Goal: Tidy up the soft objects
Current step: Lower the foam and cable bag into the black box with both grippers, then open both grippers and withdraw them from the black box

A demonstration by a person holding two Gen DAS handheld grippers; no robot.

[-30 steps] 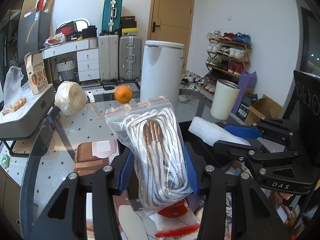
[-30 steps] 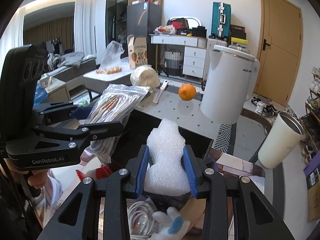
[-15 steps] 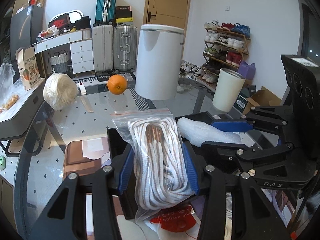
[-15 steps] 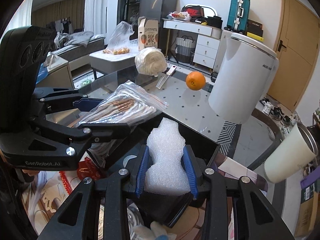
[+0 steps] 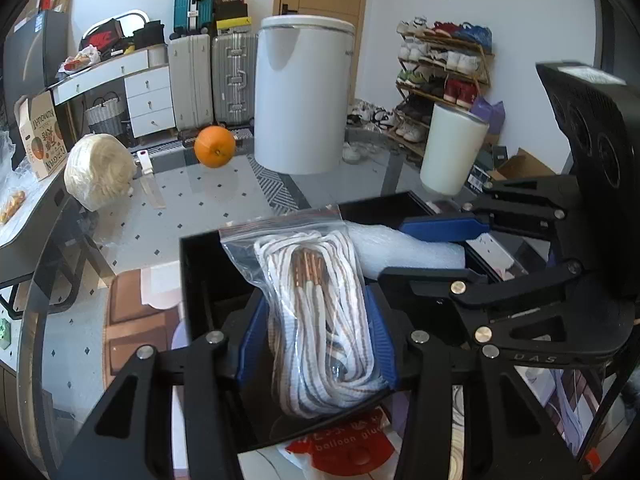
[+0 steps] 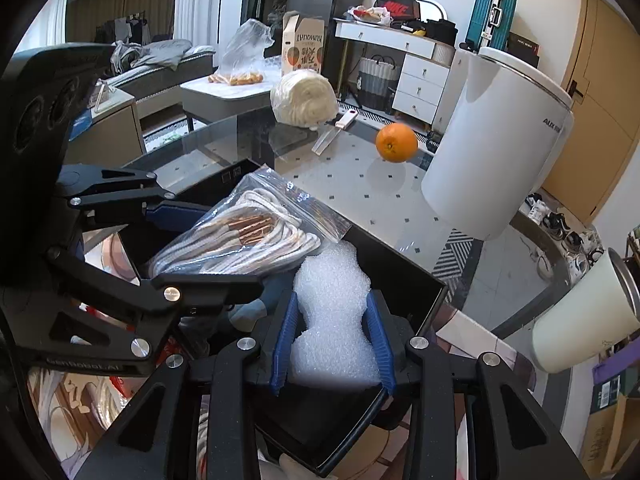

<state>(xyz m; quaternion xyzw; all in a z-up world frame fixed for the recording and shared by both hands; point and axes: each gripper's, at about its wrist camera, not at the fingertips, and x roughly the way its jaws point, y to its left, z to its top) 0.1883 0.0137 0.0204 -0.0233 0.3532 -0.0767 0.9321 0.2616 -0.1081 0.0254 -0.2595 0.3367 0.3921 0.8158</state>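
My left gripper (image 5: 316, 340) is shut on a clear zip bag of white striped rope (image 5: 320, 312) and holds it over an open black box (image 5: 200, 280). My right gripper (image 6: 332, 340) is shut on a piece of white foam wrap (image 6: 332, 320), also over the black box (image 6: 404, 280). The two grippers are side by side; the right one shows in the left wrist view (image 5: 440, 248) with the foam (image 5: 400, 248), and the left one shows in the right wrist view (image 6: 208, 248) with the rope bag (image 6: 240, 236).
On the glass table (image 5: 192, 208) beyond the box lie an orange (image 5: 215, 146), a cream yarn bundle (image 5: 98, 170), a knife (image 5: 150, 180), a white appliance (image 5: 304, 96) and a white cup (image 5: 452, 148). A red balloon packet (image 5: 348, 444) lies below the box.
Both grippers have tilted down and lowered towards the black box, each still holding its object. The rope bag and foam now sit lower, at the box opening.
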